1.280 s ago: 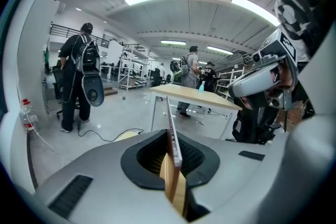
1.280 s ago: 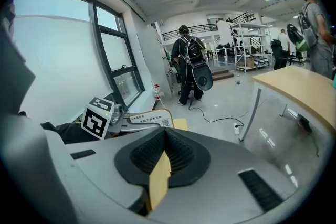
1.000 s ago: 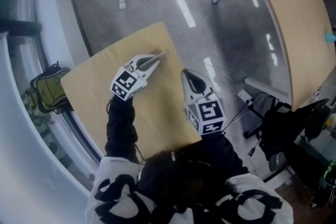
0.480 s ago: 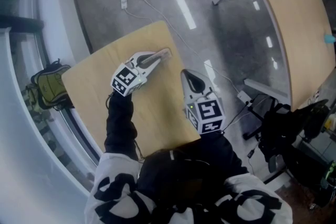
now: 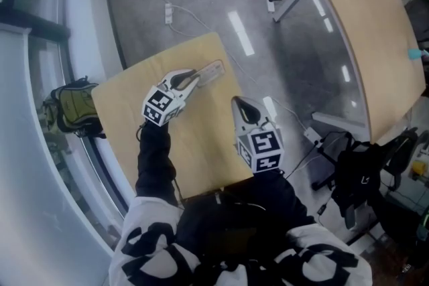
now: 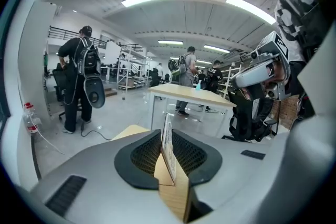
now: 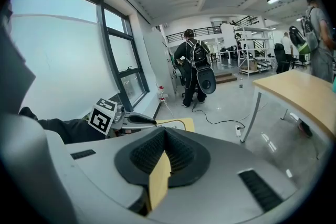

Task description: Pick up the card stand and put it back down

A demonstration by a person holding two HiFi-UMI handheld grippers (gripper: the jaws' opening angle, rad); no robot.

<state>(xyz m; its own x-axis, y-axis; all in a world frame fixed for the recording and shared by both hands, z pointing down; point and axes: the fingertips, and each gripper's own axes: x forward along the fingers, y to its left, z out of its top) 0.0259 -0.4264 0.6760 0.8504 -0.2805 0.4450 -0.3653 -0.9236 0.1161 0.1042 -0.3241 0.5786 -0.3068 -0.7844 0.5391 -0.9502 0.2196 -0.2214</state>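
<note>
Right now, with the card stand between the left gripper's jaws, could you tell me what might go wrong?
1. The left gripper has just been opening its jaws, yet the card stand stands between them with little room on either side. Pulling back crookedly could drag or tip it.
2. The stand sits close to the far edge of the table, so a nudge might push it off.

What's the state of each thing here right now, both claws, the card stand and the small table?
left claw: slightly open, jaws have just been opening, card stand between them, loose
card stand: upright, resting on the table near its far edge
right claw: shut, nothing in it
table: carrying the card stand
</note>
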